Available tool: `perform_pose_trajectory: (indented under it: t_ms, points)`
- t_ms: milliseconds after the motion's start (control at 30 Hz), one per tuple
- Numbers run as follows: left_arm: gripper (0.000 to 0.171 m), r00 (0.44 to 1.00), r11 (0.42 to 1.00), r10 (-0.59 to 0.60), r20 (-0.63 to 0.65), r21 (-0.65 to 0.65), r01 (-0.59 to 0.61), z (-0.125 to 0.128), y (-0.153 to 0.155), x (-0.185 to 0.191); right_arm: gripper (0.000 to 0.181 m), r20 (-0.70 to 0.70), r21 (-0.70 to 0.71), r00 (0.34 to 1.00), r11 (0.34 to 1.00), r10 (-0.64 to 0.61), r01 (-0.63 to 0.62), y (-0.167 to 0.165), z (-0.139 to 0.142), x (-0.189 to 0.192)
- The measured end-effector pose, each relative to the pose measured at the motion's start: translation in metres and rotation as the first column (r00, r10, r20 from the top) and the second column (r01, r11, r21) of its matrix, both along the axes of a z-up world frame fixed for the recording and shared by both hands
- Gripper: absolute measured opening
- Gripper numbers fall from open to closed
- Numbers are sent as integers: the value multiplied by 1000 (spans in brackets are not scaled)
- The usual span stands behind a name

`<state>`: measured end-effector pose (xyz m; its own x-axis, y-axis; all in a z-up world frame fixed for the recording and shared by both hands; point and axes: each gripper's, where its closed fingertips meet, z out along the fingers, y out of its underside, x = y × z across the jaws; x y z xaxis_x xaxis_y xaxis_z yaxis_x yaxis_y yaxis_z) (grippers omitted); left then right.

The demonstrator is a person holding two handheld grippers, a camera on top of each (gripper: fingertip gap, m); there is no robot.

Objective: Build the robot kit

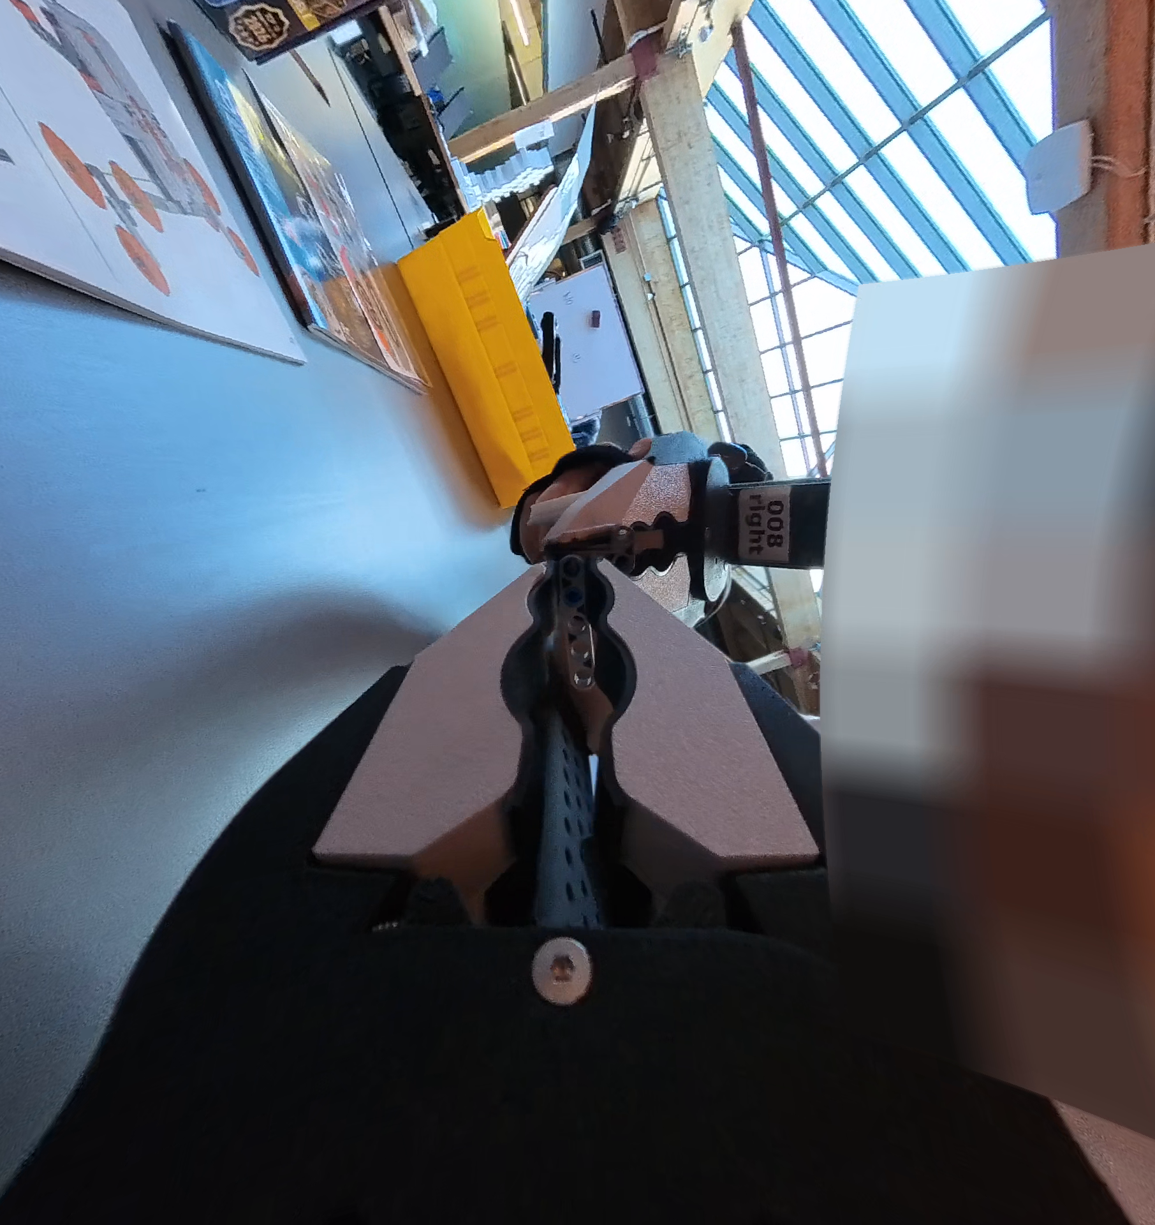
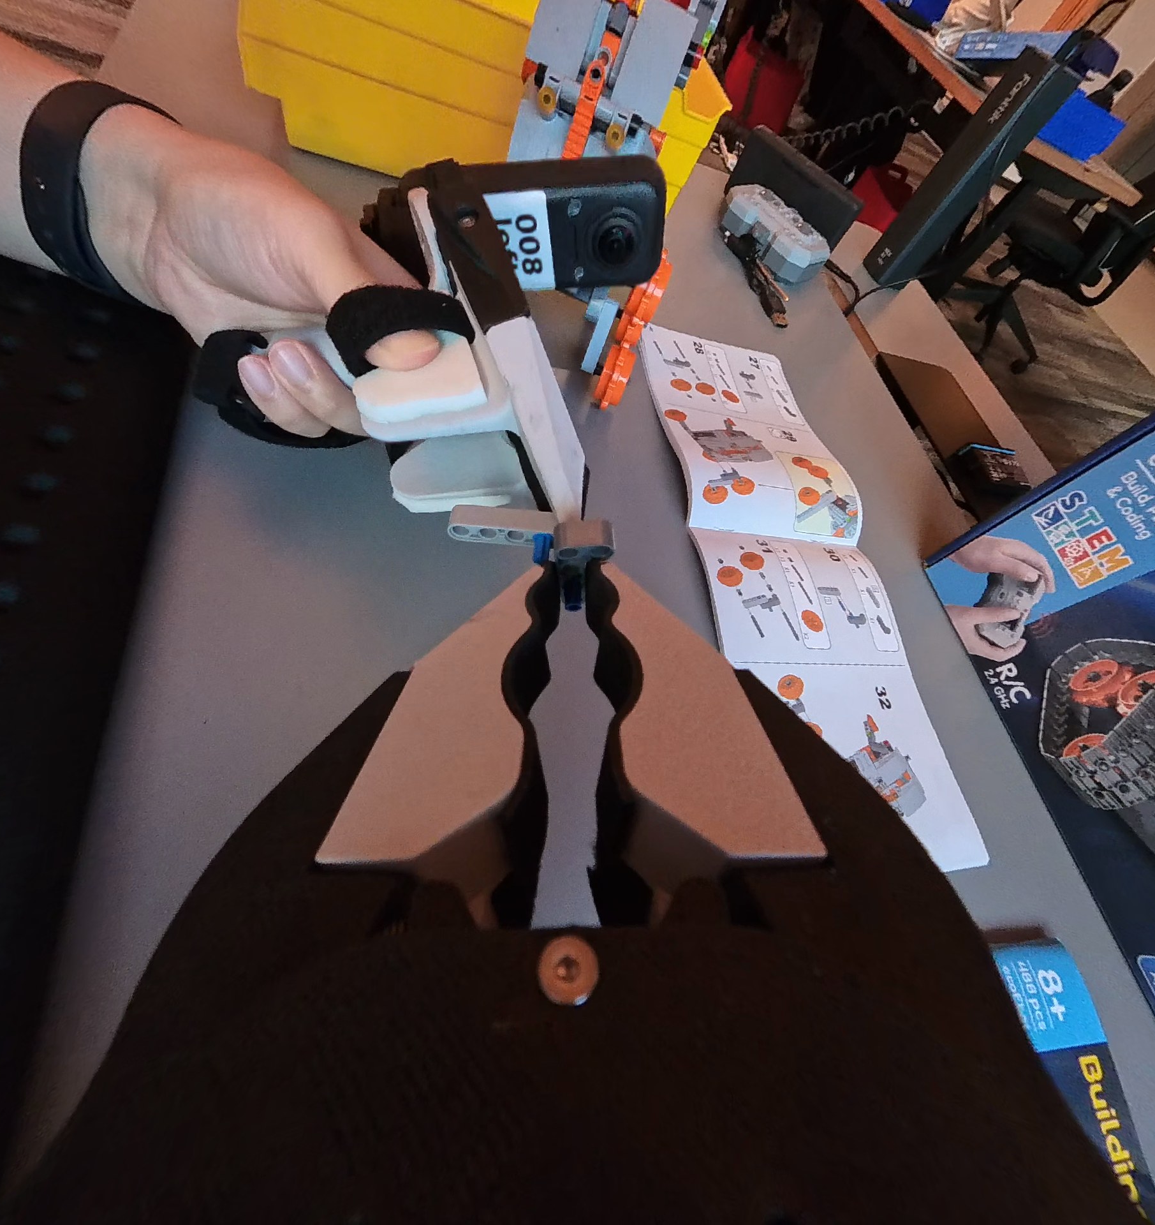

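My left gripper (image 1: 564, 583) is shut on a long grey perforated beam (image 1: 578, 640) that runs back between its fingers. In the right wrist view a hand (image 2: 230, 252) holds this gripper (image 2: 564, 510), and the beam (image 2: 488, 530) sticks out to the left. My right gripper (image 2: 571, 586) is shut on a small grey connector (image 2: 584, 540) by its blue pin (image 2: 571, 593). The connector meets the beam's end just above the grey table (image 2: 296, 630). In the left wrist view the right gripper (image 1: 545, 537) comes in from the right and touches the beam's tip.
An open instruction booklet (image 2: 793, 530) lies to the right, beside a blue kit box (image 2: 1091, 663). Behind are a yellow bin (image 2: 376, 86), a grey and orange part-built model (image 2: 601, 79), orange wheels (image 2: 627, 345) and a grey block (image 2: 773, 238). A black mat (image 2: 44, 530) is at the left. Left and right tips are no more than a few centimetres apart.
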<state>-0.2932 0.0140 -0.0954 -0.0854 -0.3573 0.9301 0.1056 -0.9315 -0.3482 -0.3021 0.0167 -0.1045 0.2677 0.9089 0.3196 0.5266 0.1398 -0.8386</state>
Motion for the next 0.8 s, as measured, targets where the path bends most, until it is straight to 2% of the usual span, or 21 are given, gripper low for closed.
perform_pose_trajectory:
  t_ms: [200, 567, 700, 800]
  points:
    - [6, 987, 993, 54, -150, 115, -37, -13, 2, 2, 6, 83, 22, 996, 1000, -22, 20, 3, -12, 2]
    - [6, 995, 995, 20, -97, 102, -10, -5, 0, 5, 7, -21, -56, 999, 998, 25, -26, 0, -4, 5]
    - [6, 999, 997, -7, -43, 75, 10, 2, -3, 7, 13, -16, -53, 999, 998, 28, -29, -1, -6, 4]
    - [5, 999, 997, -12, -40, 81, 15, 2, -4, 8, 7, -7, -28, 999, 999, 35, -36, -2, -6, 4]
